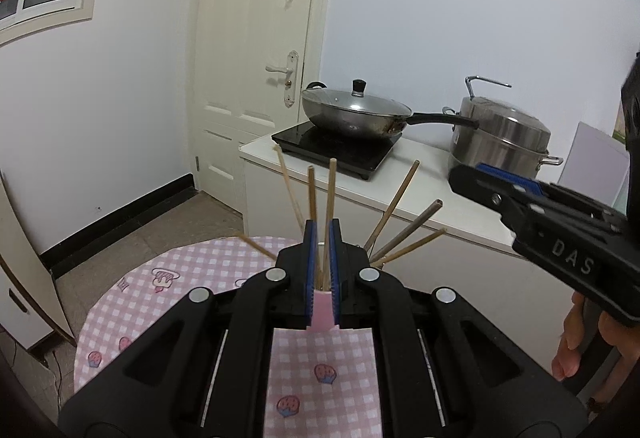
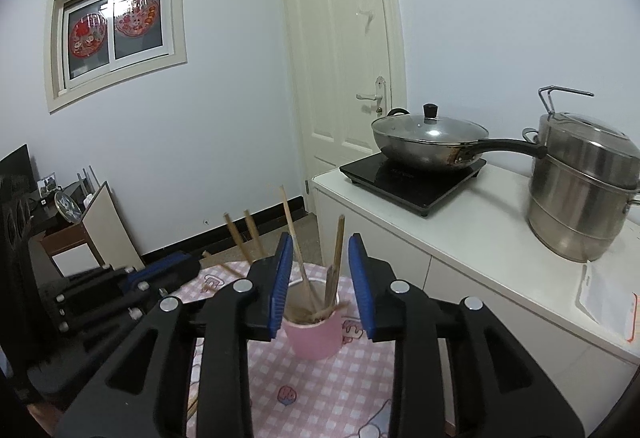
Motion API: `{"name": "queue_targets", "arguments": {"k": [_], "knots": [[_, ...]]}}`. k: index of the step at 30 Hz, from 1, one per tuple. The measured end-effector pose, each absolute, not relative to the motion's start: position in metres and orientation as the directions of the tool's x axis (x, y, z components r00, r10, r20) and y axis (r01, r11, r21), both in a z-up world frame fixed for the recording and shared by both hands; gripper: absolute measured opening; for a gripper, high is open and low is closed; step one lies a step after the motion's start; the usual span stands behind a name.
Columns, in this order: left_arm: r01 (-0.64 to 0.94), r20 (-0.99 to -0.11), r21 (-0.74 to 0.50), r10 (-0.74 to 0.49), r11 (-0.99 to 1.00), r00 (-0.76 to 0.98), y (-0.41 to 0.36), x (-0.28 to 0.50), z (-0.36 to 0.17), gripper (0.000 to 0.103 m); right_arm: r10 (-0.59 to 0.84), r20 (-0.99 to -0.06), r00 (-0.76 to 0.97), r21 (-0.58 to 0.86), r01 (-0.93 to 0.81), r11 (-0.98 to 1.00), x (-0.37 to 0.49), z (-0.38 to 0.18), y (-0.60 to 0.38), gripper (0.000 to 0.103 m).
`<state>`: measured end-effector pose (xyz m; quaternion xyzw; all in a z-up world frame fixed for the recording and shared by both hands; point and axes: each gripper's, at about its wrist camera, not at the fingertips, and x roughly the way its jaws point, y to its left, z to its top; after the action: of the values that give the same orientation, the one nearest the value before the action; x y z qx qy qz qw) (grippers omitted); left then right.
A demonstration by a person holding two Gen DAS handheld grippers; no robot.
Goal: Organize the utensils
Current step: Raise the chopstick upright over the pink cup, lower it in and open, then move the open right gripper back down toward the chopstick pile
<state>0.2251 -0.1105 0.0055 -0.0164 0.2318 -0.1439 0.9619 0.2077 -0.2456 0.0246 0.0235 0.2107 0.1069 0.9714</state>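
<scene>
Chopsticks (image 2: 308,286) stood fanned out in the pink cup (image 2: 314,334) on the checked tablecloth (image 2: 320,390); I judged the gathering largely done, though one stick (image 2: 218,264) appeared to lie on the cloth by the left gripper (image 2: 168,270), so perhaps that one remained. My right gripper (image 2: 320,286) had its jaws partly apart and just been opening, framing the cup without holding anything. My left gripper's blue pads (image 1: 310,258) were nearly together; sticks showed in the narrow gap, but I could not tell whether any was pinched.
</scene>
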Motion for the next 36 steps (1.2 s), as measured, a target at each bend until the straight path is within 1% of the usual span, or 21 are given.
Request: {"name": "queue_targets", "arguments": {"k": [4, 8, 9, 10, 11, 12, 20, 27, 31, 33, 36], "knots": [[0.271, -0.433, -0.100, -0.287, 0.957, 0.855, -0.099, 0.204, 0.011, 0.007, 0.216, -0.403, 0.889, 0.085, -0.198, 0.976, 0.189, 0.022, -0.241, 0.030], [0.278, -0.424, -0.075, -0.282, 0.958, 0.861, -0.093, 0.185, 0.011, 0.008, 0.220, -0.399, 0.890, 0.063, -0.212, 0.975, 0.168, 0.018, -0.229, 0.033], [0.282, -0.421, -0.062, -0.281, 0.957, 0.862, -0.091, 0.179, 0.011, 0.018, 0.220, -0.399, 0.890, 0.057, -0.215, 0.975, 0.165, 0.017, -0.226, 0.033], [0.282, -0.416, -0.056, -0.279, 0.958, 0.866, -0.089, 0.174, 0.011, 0.044, 0.222, -0.400, 0.889, 0.054, -0.219, 0.974, 0.160, 0.015, -0.222, 0.033], [0.274, -0.402, -0.054, -0.271, 0.960, 0.874, -0.086, 0.169, 0.011, 0.059, 0.225, -0.400, 0.889, 0.053, -0.222, 0.974, 0.158, 0.013, -0.219, 0.034], [0.261, -0.373, -0.058, -0.263, 0.964, 0.890, -0.080, 0.161, 0.012, 0.063, 0.229, -0.402, 0.887, 0.053, -0.227, 0.972, 0.154, 0.010, -0.215, 0.034], [0.228, -0.396, -0.064, -0.235, 0.972, 0.888, -0.046, 0.146, 0.004, 0.063, 0.255, -0.434, 0.864, 0.045, -0.263, 0.964, 0.139, -0.010, -0.185, 0.034], [0.182, -0.461, -0.067, -0.192, 0.981, 0.866, -0.009, 0.150, -0.016, 0.069, 0.287, -0.489, 0.824, 0.049, -0.303, 0.952, 0.142, -0.035, -0.155, 0.036], [0.161, -0.534, -0.076, -0.177, 0.984, 0.827, 0.011, 0.162, -0.036, 0.071, 0.305, -0.536, 0.787, 0.060, -0.325, 0.944, 0.152, -0.055, -0.137, 0.037], [0.158, -0.590, -0.075, -0.171, 0.985, 0.789, 0.018, 0.172, -0.052, 0.073, 0.313, -0.561, 0.766, 0.071, -0.333, 0.940, 0.157, -0.066, -0.129, 0.037], [0.167, -0.652, -0.079, -0.178, 0.983, 0.737, 0.022, 0.183, -0.073, 0.073, 0.303, -0.607, 0.734, 0.072, -0.329, 0.942, 0.169, -0.085, -0.121, 0.037]]}}
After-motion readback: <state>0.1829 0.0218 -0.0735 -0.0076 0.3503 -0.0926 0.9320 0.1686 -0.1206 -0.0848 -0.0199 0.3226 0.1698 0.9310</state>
